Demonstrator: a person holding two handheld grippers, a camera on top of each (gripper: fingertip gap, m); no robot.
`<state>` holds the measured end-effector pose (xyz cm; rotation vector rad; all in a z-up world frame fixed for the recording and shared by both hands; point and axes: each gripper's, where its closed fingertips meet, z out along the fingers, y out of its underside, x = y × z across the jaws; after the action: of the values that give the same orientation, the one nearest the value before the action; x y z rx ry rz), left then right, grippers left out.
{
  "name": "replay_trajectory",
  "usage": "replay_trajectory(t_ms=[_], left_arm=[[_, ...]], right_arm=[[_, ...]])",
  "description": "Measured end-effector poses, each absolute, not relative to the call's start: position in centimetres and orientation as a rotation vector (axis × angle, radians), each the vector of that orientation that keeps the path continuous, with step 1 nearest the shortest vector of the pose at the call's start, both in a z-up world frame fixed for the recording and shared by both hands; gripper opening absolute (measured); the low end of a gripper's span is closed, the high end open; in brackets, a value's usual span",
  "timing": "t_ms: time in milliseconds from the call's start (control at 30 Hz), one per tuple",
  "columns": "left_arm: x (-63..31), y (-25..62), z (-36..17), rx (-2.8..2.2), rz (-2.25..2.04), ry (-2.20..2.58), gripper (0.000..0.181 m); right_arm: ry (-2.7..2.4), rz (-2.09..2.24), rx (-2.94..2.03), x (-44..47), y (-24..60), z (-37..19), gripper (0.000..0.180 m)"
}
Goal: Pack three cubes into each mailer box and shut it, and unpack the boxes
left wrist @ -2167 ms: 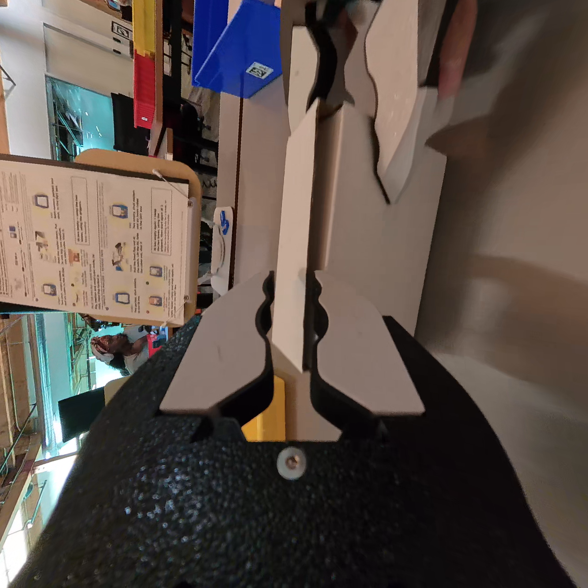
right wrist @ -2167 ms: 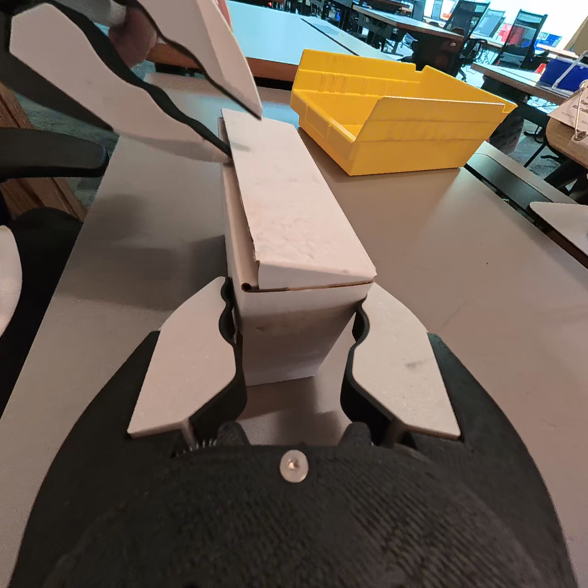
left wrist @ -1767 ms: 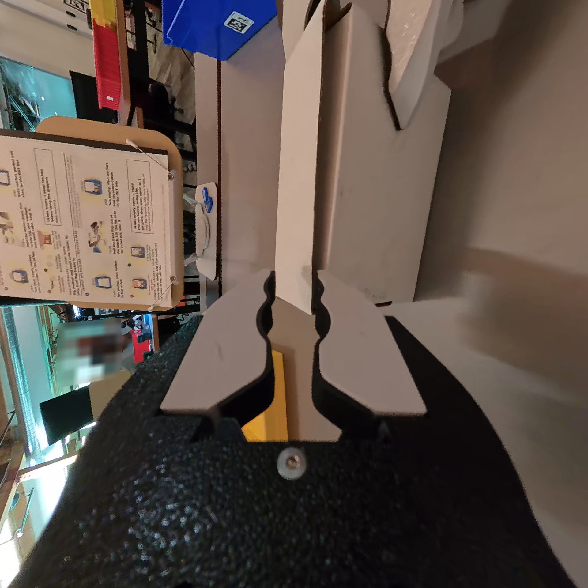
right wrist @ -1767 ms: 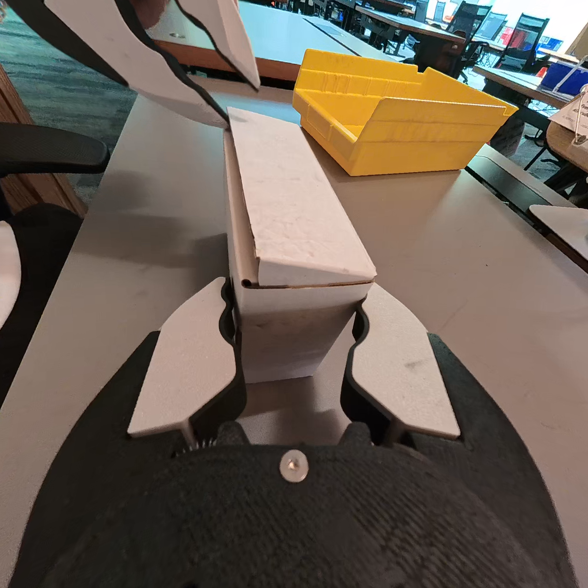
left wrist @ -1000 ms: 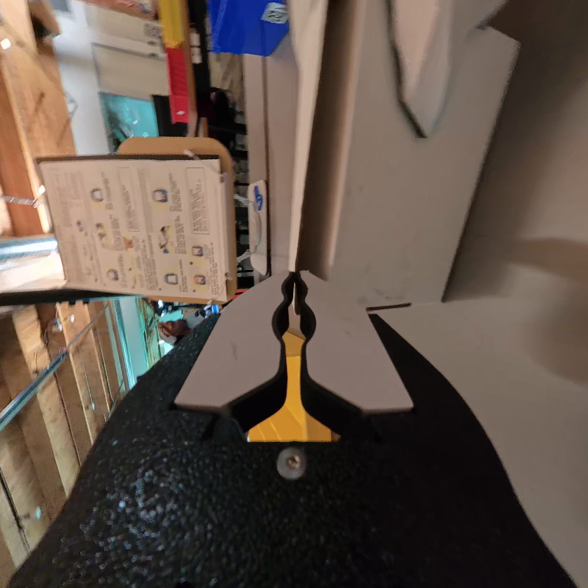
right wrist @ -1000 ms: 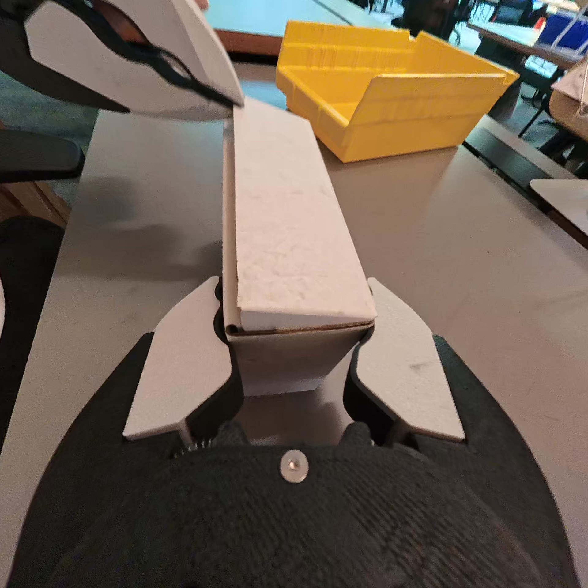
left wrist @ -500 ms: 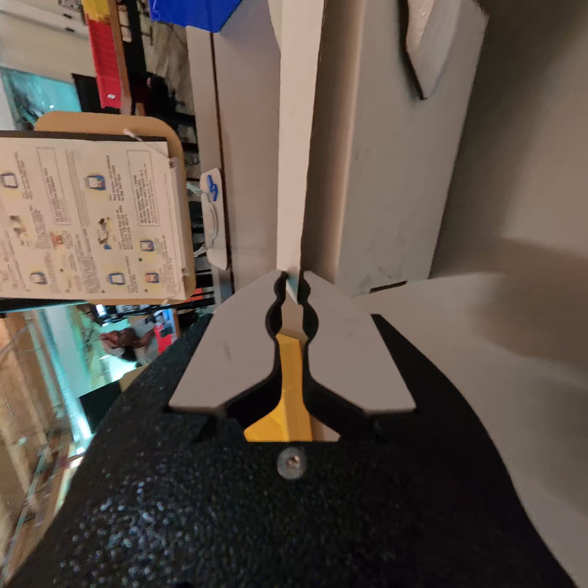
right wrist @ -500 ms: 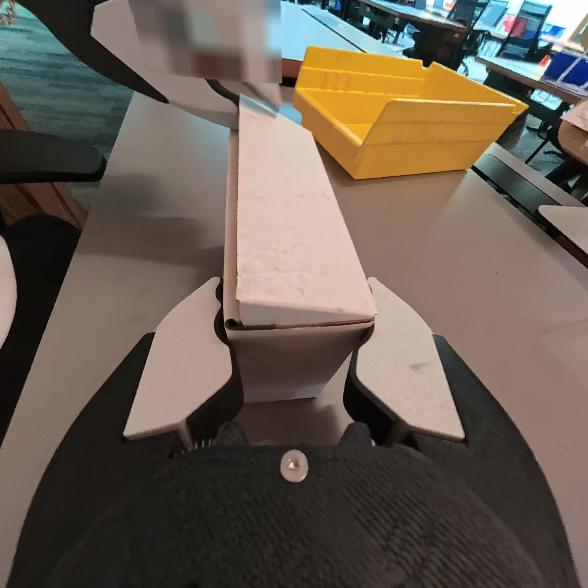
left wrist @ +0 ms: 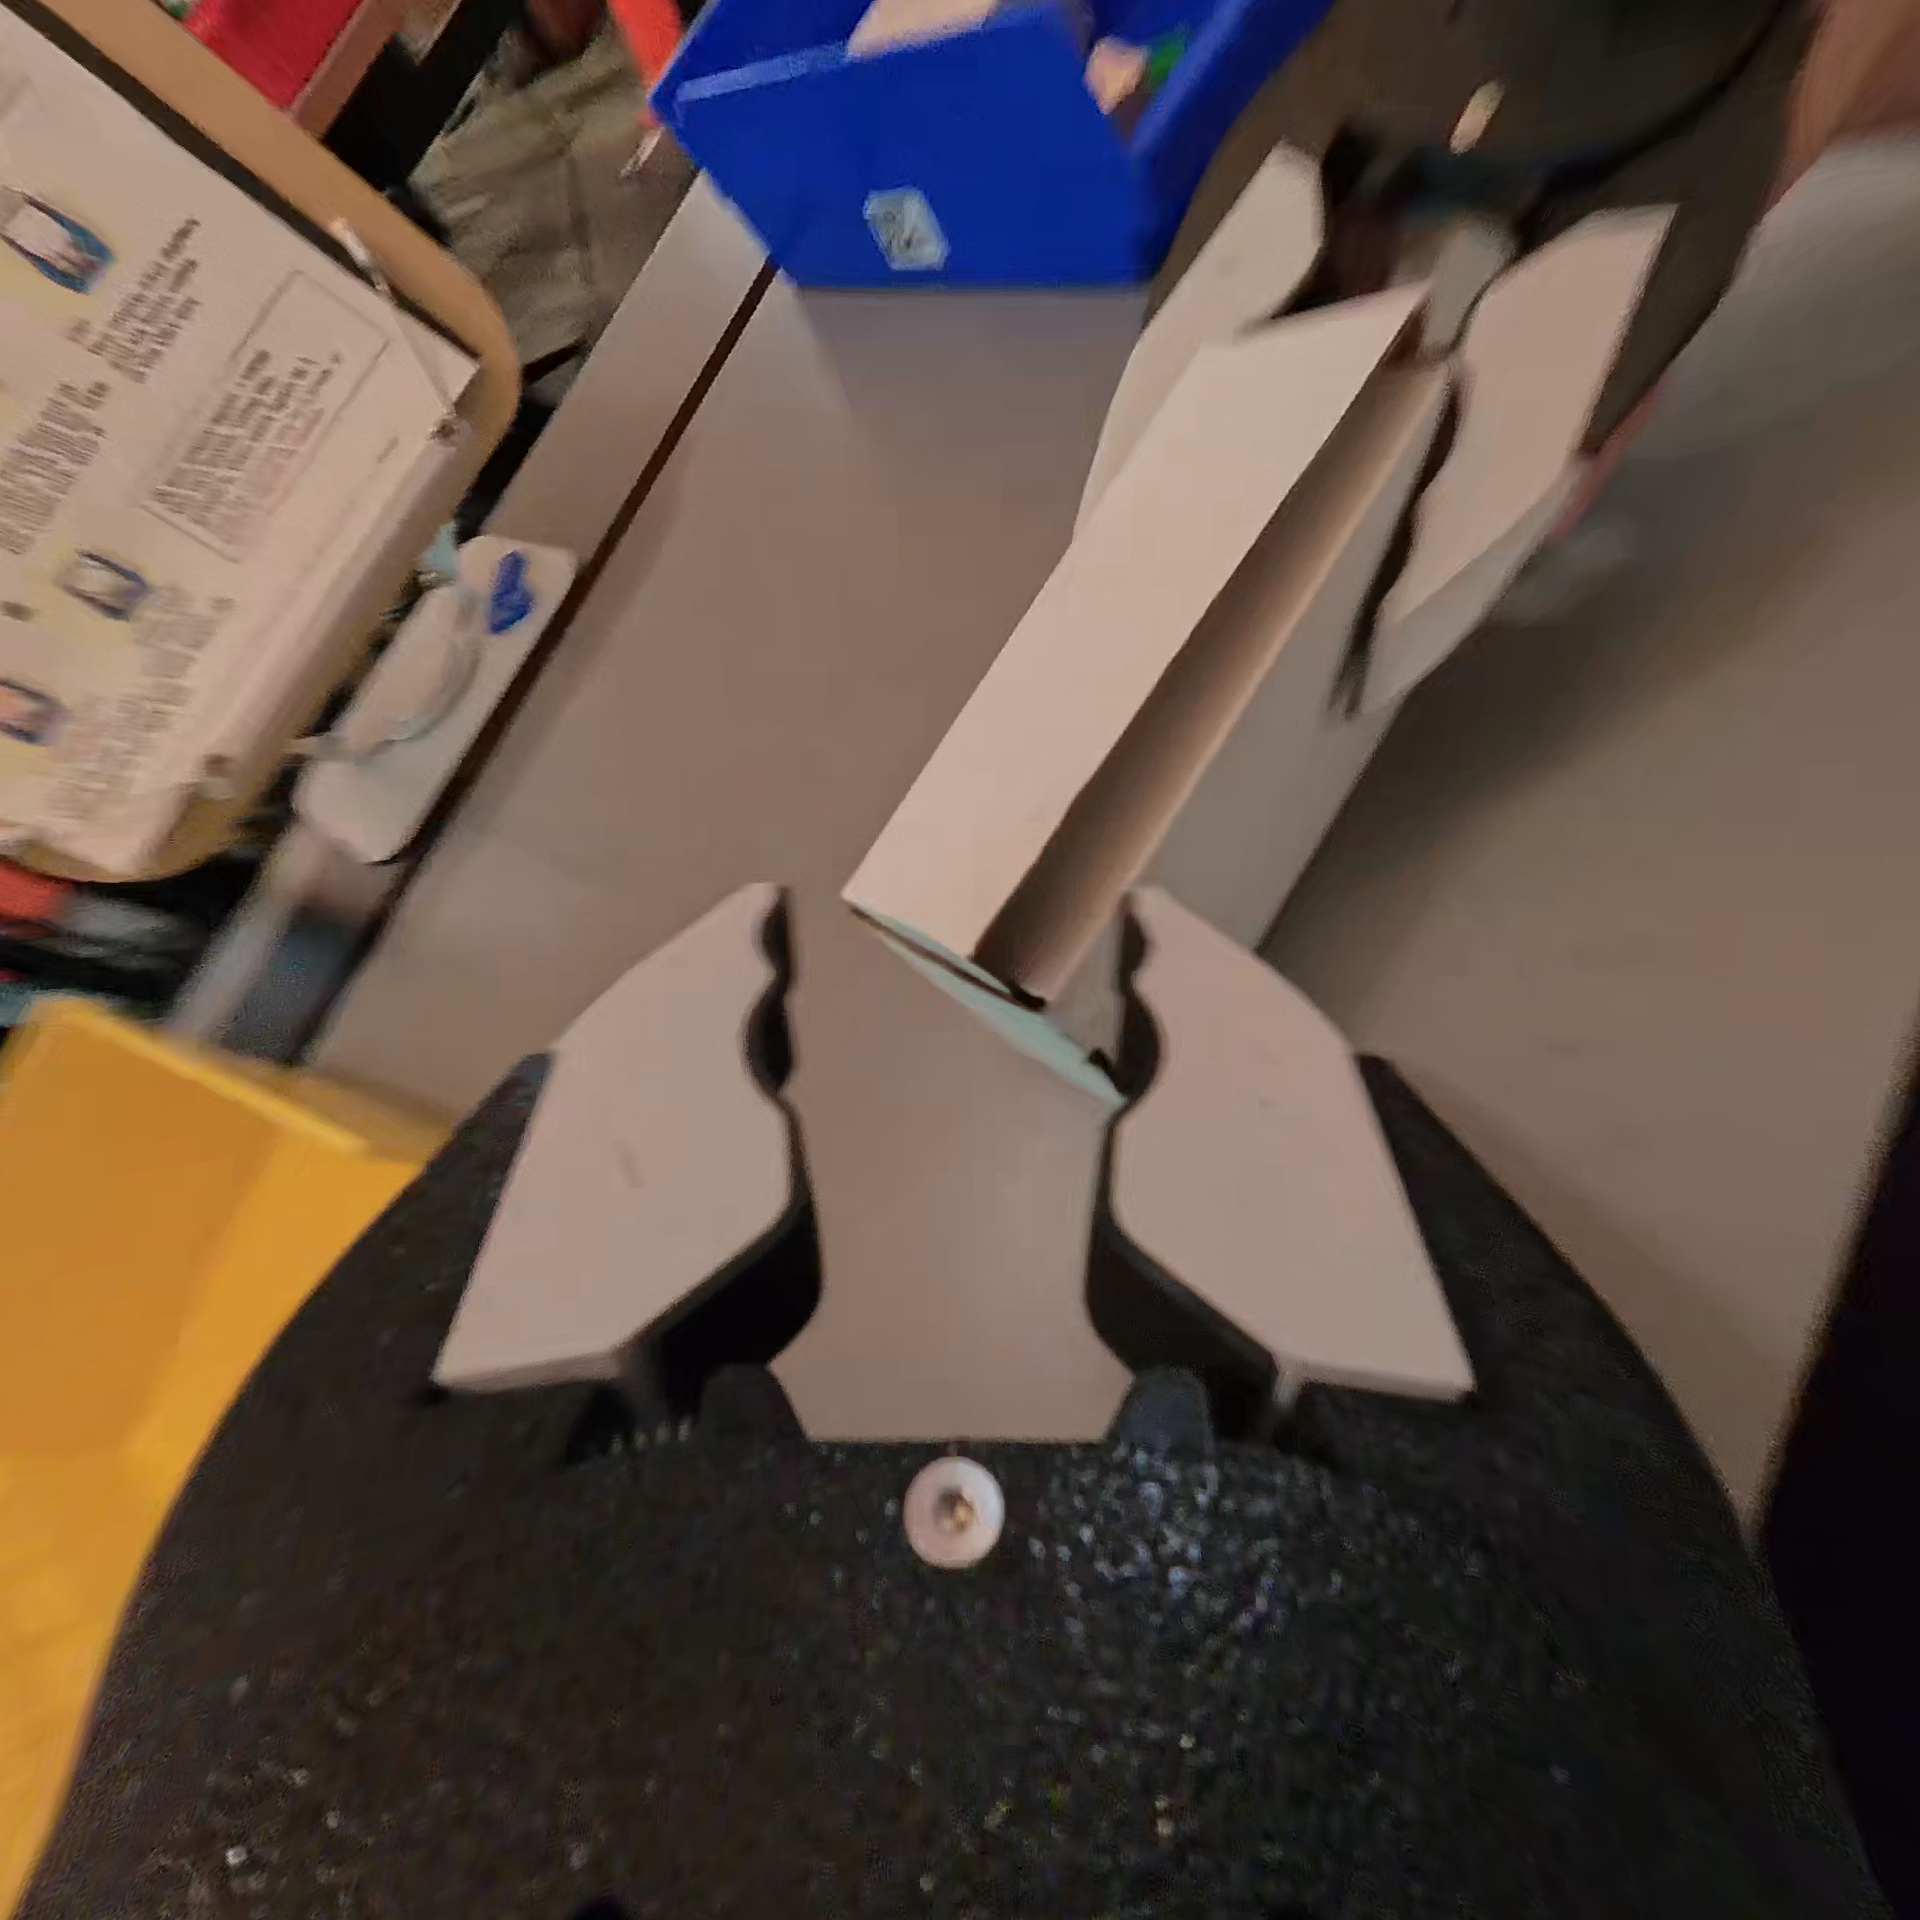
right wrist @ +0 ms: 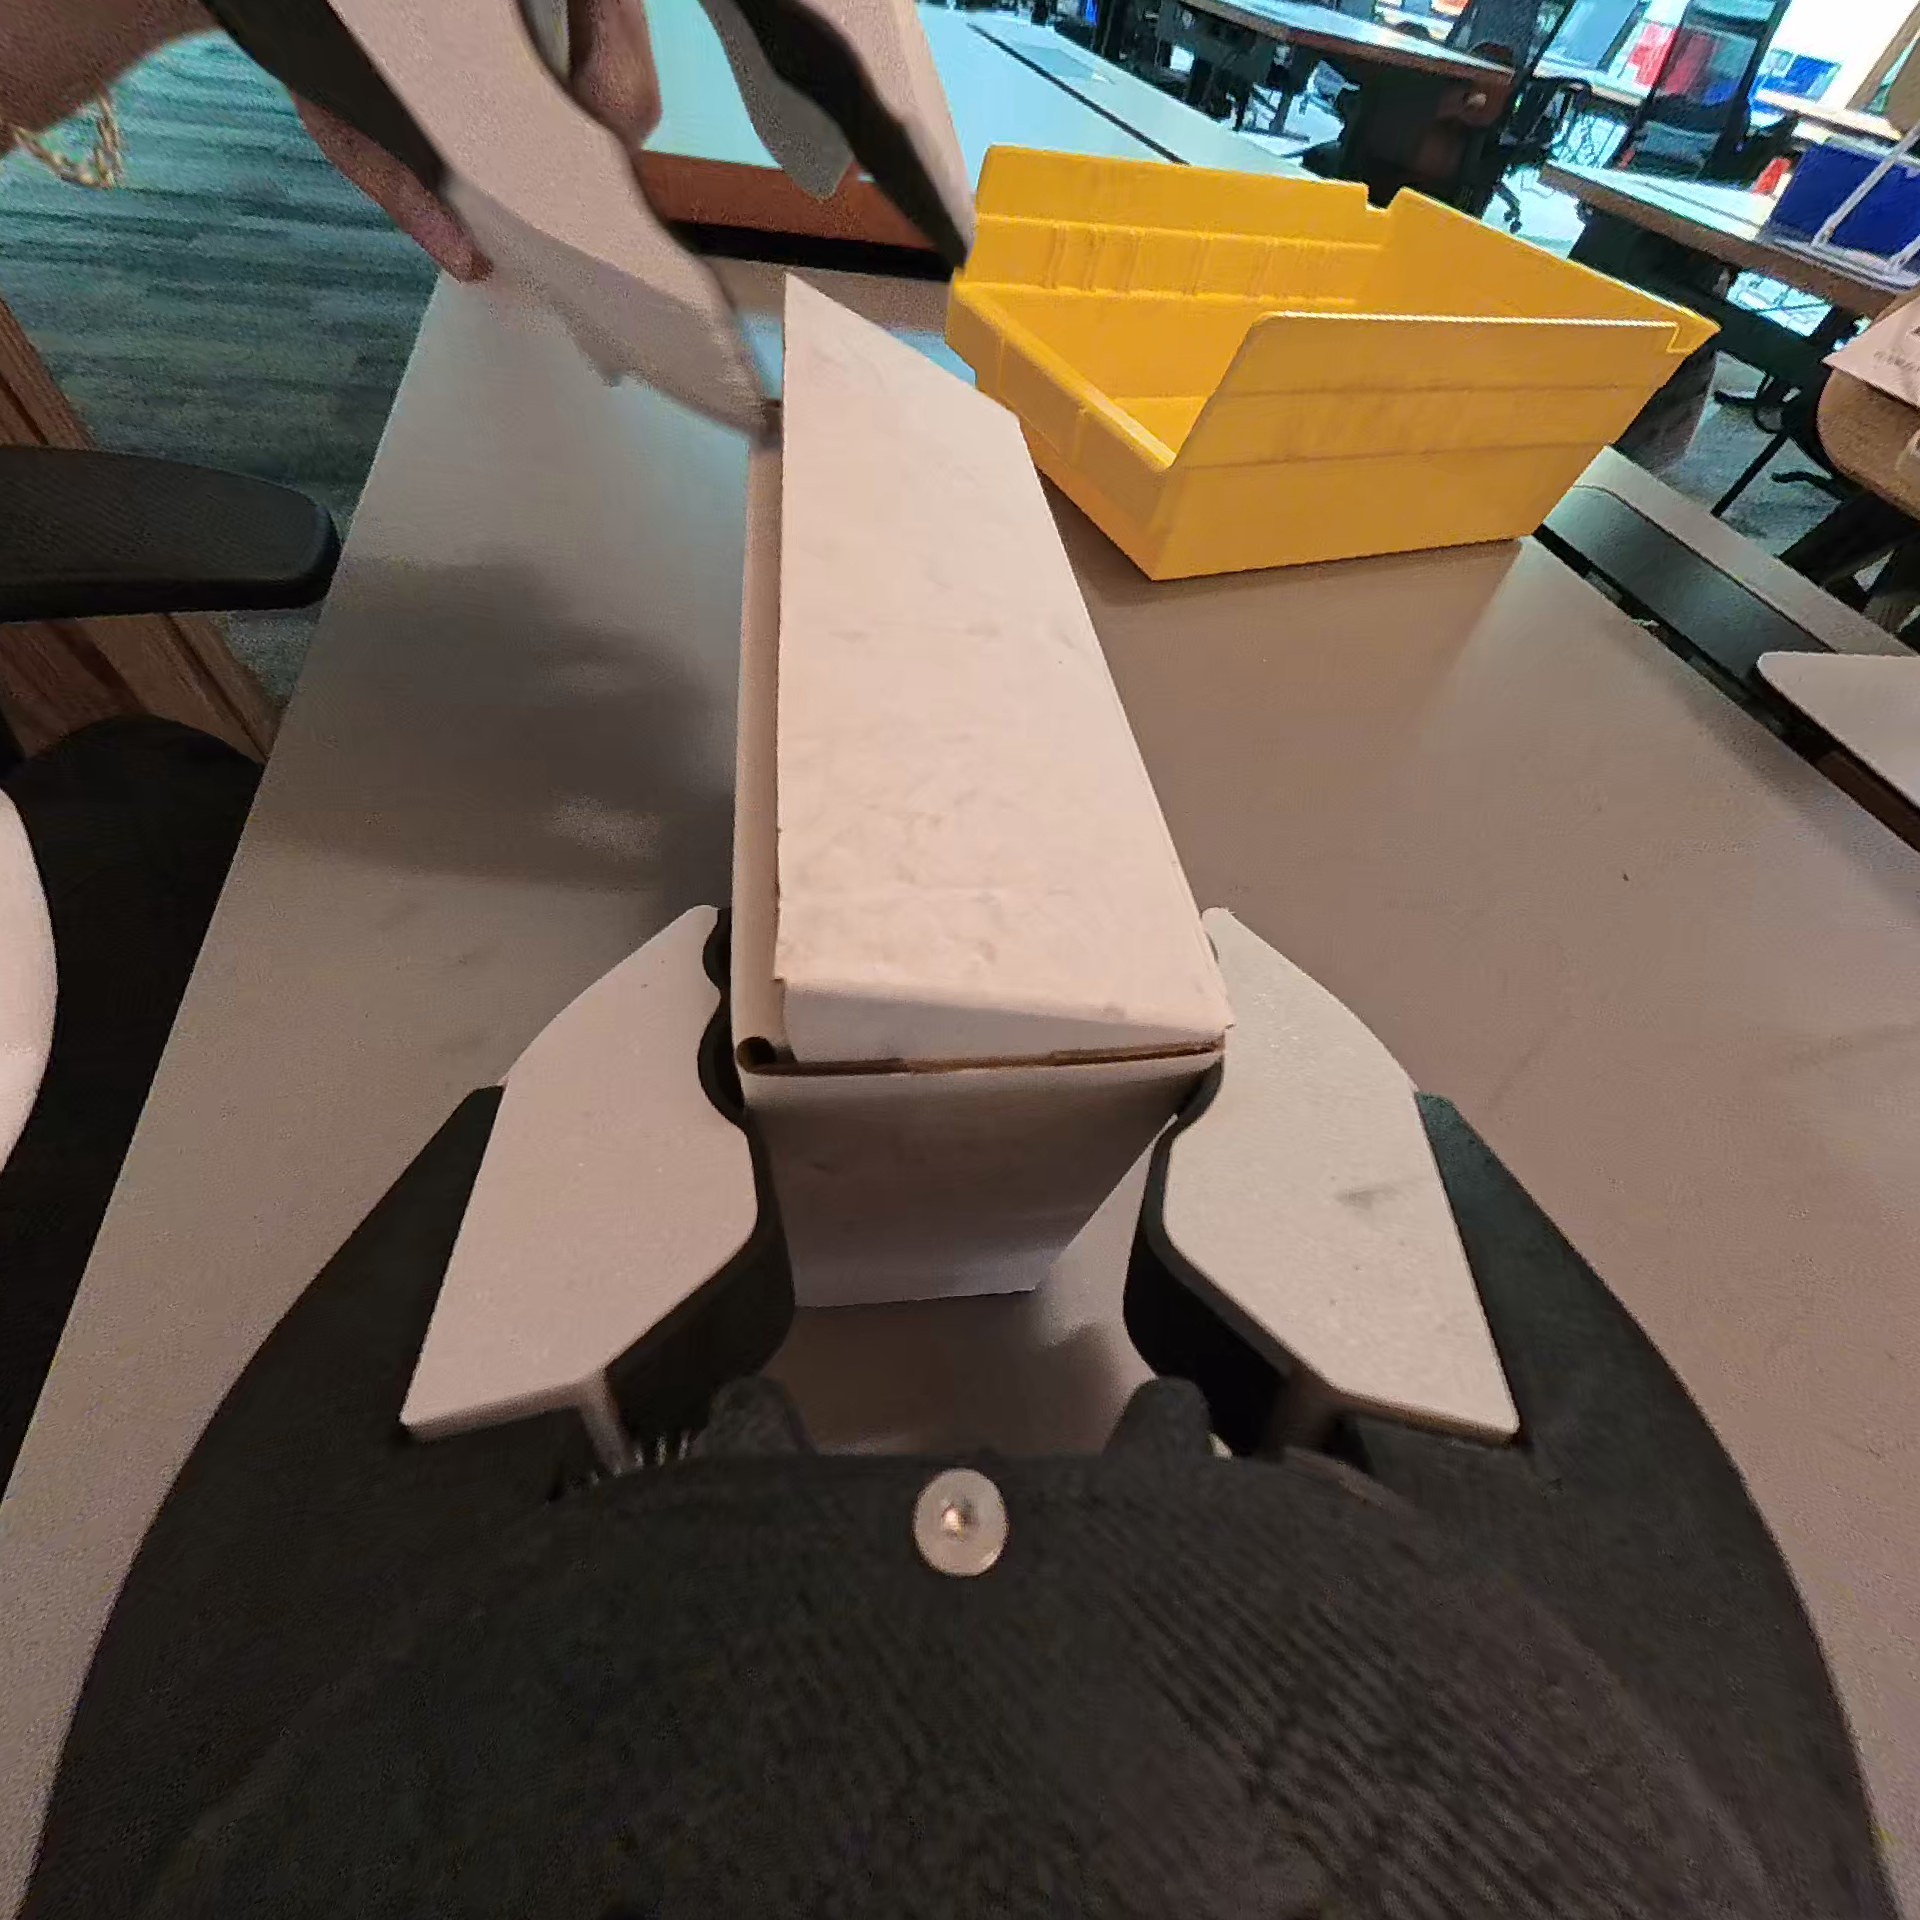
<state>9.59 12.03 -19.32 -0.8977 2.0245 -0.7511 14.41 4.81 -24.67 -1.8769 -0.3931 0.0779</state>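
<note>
While the left gripper [left wrist: 951, 992] keeps its fingers spread with nothing between them, its view is blurred by motion. At the far left of this view a printed sheet [left wrist: 197, 468] hangs on a board, and a yellow bin [left wrist: 156, 1247] shows at the near left edge. A blue bin [left wrist: 935, 135] stands at the far end of the grey tabletop [left wrist: 748, 623]. To the right of centre lies the long white mailer box [left wrist: 1122, 644], with its lid closed except for a thin gap at the near end; its near corner is just beside the right finger, but I cannot tell if they touch. At the far end of the box the right gripper [left wrist: 1444, 312] appears.

From the right wrist view, the right gripper's fingers press on both sides of the box's near end, holding it on the tabletop. The left gripper hovers at the far left, near the far end of the box, fingers apart. The yellow bin stands on the far right.
</note>
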Motion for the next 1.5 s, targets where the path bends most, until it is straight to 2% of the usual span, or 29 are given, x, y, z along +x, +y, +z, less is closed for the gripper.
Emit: replay_trajectory(t_ms=[33,133,233,367,500,667,767,833,967,1200,1500], left_arm=[[9.3,11.9,-19.2,-0.944,-0.900,2.004,0.070],[8.7,12.6,-20.3,-1.070,-1.229,1.956,0.089],[8.8,12.9,-23.7,-1.107,-1.269,2.025,0.103],[9.0,10.0,-25.6,-1.039,-1.358,2.151,0.104],[10.3,8.2,-27.1,-0.954,-1.288,2.229,0.091],[11.3,8.1,-27.0,-0.941,-1.320,2.194,0.087],[11.3,8.2,-27.1,-0.945,-1.311,2.188,0.087],[11.3,8.1,-27.1,-0.945,-1.313,2.188,0.087],[11.3,8.2,-27.1,-0.945,-1.312,2.187,0.087],[11.5,8.5,-27.2,-0.967,-1.274,2.163,0.086],[11.9,9.2,-27.6,-1.020,-1.180,2.163,0.085]], right_arm=[[-0.389,0.079,-1.873,14.4,4.9,-24.7,0.081],[-0.389,0.098,-1.855,14.3,5.0,-24.6,0.080],[-0.449,0.160,-1.837,13.3,4.5,-24.6,0.080],[-0.475,0.206,-1.824,12.4,4.4,-24.5,0.080],[-0.481,0.197,-1.829,12.3,4.5,-24.6,0.080],[-0.553,-0.007,-1.914,14.5,2.2,-23.8,0.084],[-0.511,-0.131,-1.803,15.1,1.2,-19.6,0.074],[-0.544,-0.259,-1.766,14.9,0.8,-18.1,0.058],[-0.662,-0.456,-1.898,14.8,0.5,-19.0,0.048],[-0.888,-0.706,-2.014,14.8,0.8,-19.7,0.006],[-0.699,-0.646,-2.008,16.0,2.4,-17.2,0.004]])
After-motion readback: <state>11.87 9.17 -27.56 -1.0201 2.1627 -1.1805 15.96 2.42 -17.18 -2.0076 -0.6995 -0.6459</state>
